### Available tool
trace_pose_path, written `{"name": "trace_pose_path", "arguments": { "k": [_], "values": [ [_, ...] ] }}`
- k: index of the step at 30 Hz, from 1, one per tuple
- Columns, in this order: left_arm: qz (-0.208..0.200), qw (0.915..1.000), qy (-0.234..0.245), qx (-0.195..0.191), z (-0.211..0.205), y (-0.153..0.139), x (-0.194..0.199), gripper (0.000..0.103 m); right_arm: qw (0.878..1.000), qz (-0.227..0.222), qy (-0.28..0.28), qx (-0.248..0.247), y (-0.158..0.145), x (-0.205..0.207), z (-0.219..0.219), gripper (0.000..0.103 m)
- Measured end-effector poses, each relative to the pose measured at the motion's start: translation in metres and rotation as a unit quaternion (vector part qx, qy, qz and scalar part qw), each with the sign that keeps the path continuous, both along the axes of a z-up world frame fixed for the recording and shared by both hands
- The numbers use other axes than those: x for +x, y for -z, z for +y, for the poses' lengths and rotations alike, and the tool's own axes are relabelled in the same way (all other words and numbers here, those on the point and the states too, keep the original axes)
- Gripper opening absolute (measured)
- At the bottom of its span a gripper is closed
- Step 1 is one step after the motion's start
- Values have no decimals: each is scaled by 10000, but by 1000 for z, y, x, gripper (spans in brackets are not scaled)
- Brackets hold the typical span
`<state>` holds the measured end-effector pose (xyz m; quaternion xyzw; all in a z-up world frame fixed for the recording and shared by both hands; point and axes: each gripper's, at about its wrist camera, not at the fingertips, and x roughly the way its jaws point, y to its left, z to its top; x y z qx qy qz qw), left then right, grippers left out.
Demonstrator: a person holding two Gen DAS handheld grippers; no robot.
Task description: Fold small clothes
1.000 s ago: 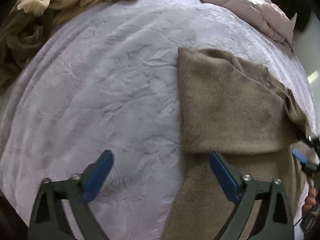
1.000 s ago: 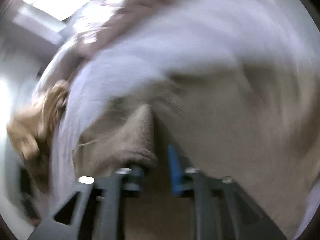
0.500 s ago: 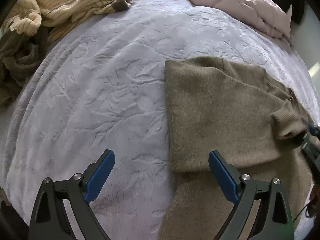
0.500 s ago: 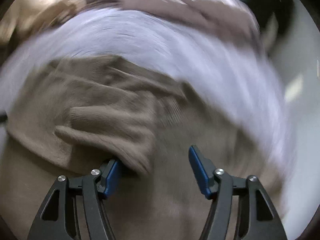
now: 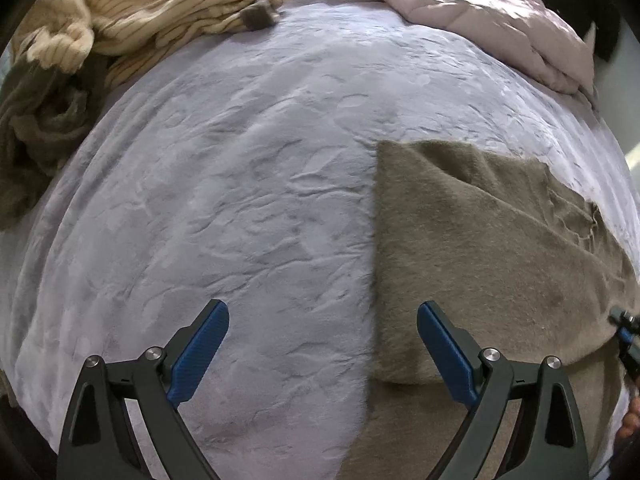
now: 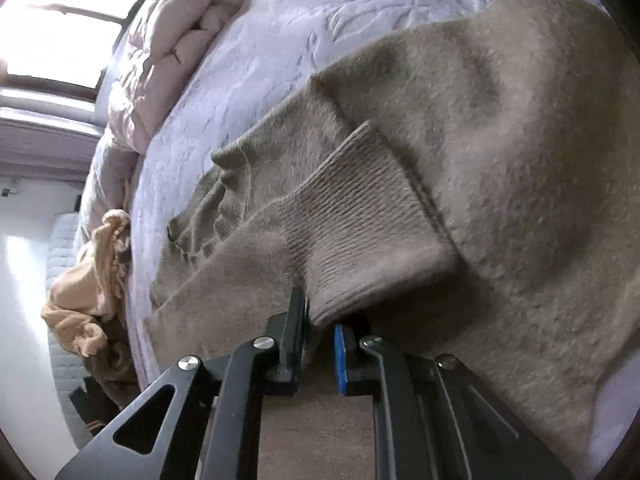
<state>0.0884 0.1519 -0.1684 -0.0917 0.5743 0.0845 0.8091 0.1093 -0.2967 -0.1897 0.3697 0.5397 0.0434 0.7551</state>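
Note:
A brown knit sweater [image 5: 480, 248] lies partly folded on the lilac bedspread [image 5: 240, 200], at the right of the left wrist view. My left gripper [image 5: 322, 340] hangs open above the bedspread, its right finger over the sweater's left edge, holding nothing. In the right wrist view the sweater [image 6: 500, 128] fills the frame. Its ribbed sleeve cuff [image 6: 360, 216] runs down into my right gripper [image 6: 322, 320], whose jaws are closing with the cuff's edge pinched between them. The right gripper's tip [image 5: 624, 328] shows at the left wrist view's right edge.
A striped cream garment [image 5: 160, 12] and a dark olive one [image 5: 36, 128] are heaped at the far left. A pink quilt [image 5: 480, 12] lies along the far side. A tan garment [image 6: 88, 284] hangs off the bed's edge beside a bright window [image 6: 60, 20].
The right gripper's jaws have narrowed from wide apart onto the sleeve cuff, and its view has swung round. The left gripper has shifted a little over the bed and stays open.

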Motion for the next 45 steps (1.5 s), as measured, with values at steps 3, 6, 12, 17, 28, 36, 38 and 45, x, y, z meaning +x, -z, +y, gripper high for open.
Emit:
{"name": "trace_pose_path", "arguments": {
  "k": [3, 6, 12, 17, 28, 36, 38, 45],
  "values": [
    [-108, 9998, 160, -11, -11, -4, 11, 96, 9999, -64, -8, 144, -7, 5, -6, 19],
    [-50, 9988, 373, -316, -20, 4, 35, 96, 9996, -251, -147, 19, -19, 14, -1, 19],
    [338, 9942, 153, -1013, -15, 36, 58, 60, 9993, 236, -111, -263, -9, 14, -6, 19],
    [76, 9942, 310, -1024, -20, 20, 61, 9, 9987, 232, 272, 364, 4, 3, -26, 17],
    [-160, 9982, 515, 273, -44, -8, 29, 85, 9990, 335, -113, -266, -1, -3, -31, 11],
    [109, 9978, 543, 373, -48, -32, -16, 85, 9977, 250, -373, -501, -44, -31, -25, 69],
    [217, 9974, 618, 301, -52, -35, -25, 85, 9987, 273, -315, -276, -52, -46, -24, 77],
    [374, 9923, 1178, 104, -91, -57, -62, 85, 9995, 315, -50, 43, -73, -92, -27, 79]
  ]
}}
